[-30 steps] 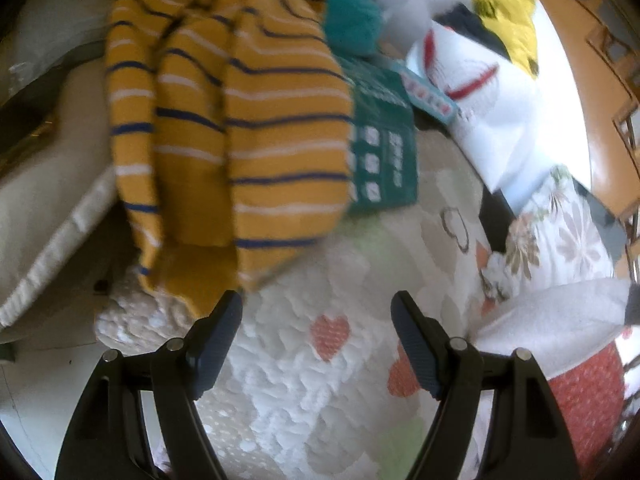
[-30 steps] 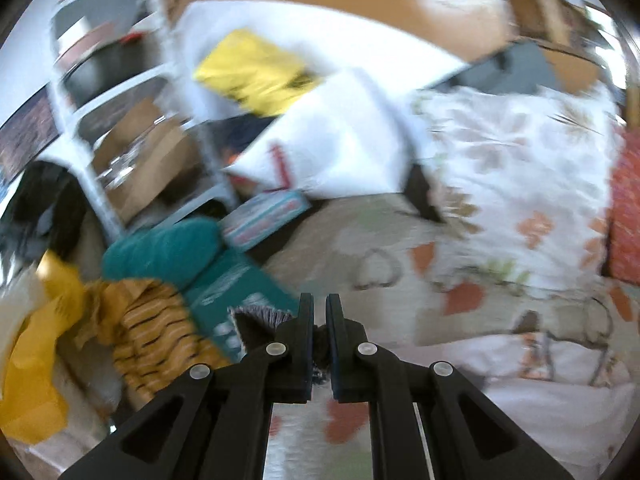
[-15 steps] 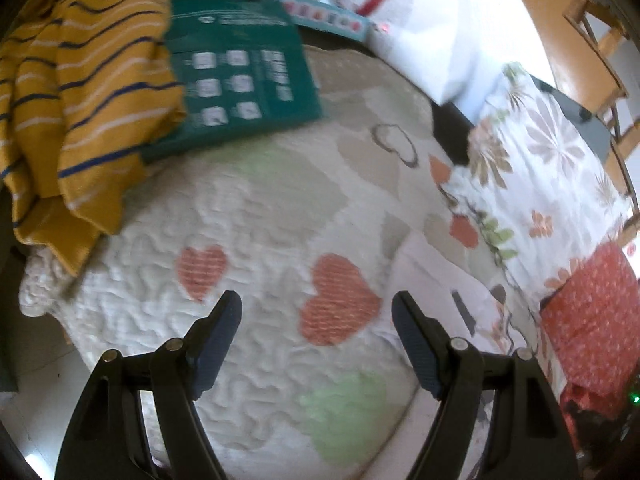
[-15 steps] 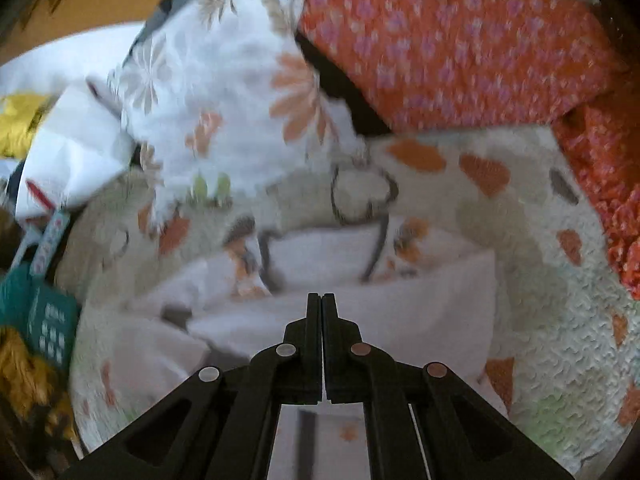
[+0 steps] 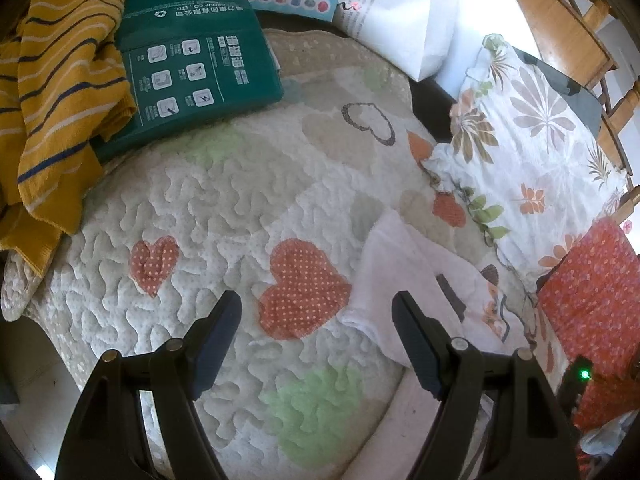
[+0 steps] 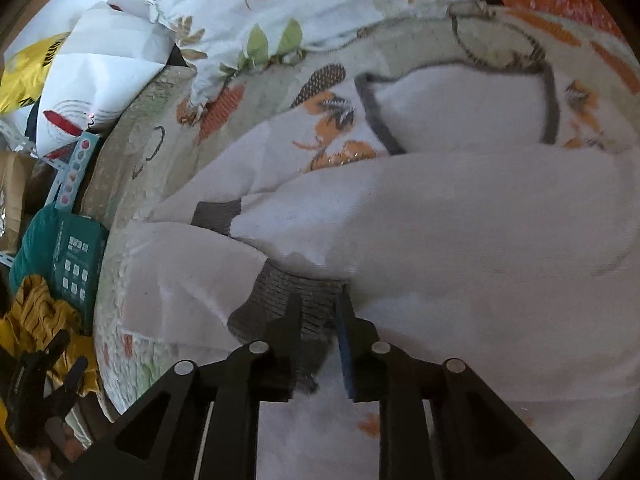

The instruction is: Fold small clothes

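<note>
one white garment [image 6: 460, 216] lies crosswise; right gripper [image 6: 318, 316] fingers opening around its grey cuff [image 6: 288, 292].

Daylight falls bright and crisp on the quilt [image 5: 248, 200] in the left wrist view. The right view is dimmer, slightly soft, shadowed along its lower edge. Fisheye bending curves both rims into black corners.
</note>
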The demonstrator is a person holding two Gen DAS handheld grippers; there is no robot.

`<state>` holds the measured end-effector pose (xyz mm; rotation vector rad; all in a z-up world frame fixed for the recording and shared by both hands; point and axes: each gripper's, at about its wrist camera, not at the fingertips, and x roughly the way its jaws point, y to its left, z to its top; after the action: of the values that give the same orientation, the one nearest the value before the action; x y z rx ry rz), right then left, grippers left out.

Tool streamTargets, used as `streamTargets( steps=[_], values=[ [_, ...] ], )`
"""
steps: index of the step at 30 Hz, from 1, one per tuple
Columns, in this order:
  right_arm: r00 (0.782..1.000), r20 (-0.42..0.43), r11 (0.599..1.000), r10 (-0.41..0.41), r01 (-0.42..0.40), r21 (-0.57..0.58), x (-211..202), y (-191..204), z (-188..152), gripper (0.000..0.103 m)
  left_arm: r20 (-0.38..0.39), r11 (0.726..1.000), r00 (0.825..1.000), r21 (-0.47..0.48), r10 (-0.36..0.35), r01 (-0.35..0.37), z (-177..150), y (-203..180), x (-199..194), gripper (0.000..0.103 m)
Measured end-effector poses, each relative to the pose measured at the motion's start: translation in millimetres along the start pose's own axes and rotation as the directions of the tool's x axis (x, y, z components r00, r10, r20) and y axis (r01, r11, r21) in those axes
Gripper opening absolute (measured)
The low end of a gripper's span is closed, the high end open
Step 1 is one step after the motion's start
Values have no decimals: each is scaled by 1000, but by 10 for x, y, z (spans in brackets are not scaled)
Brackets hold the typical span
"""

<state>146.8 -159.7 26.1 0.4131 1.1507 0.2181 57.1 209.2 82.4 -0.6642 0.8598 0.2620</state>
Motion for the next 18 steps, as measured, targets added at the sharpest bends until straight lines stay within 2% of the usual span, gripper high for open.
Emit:
streamTargets(
  steps=[2,5,6,7,9,14,18],
  values=[
    [1000,-8,1000,7,-7,-7,74,41,-4,29,-2,1000,1000,3,3,-3,11,21,0,77],
    [1000,4,999,-18,18,-49,152,141,-23,28,-5,1000,1000,-7,4,-4,20,73,-5,77],
    [999,15,998,-28,29,-64,147,168,-36,15,-4,1000,1000,-10,6,-7,19,82,-6,77],
    [1000,21,998,-22,24,-65,134,184,-35,7,-3,1000,1000,-12,11,-11,15,85,-6,77],
    [999,45,997,-2,5,-73,37,257,-38,7,-3,1000,1000,-9,12,-12,6,74,-1,77],
    [984,174,995,45,-28,-99,-568,421,63,7,-17,1000,1000,8,5,-5,-41,-25,38,77],
    [969,246,998,22,-5,-70,-1047,247,207,7,-36,1000,999,21,-7,8,-98,-133,85,77]
  ],
)
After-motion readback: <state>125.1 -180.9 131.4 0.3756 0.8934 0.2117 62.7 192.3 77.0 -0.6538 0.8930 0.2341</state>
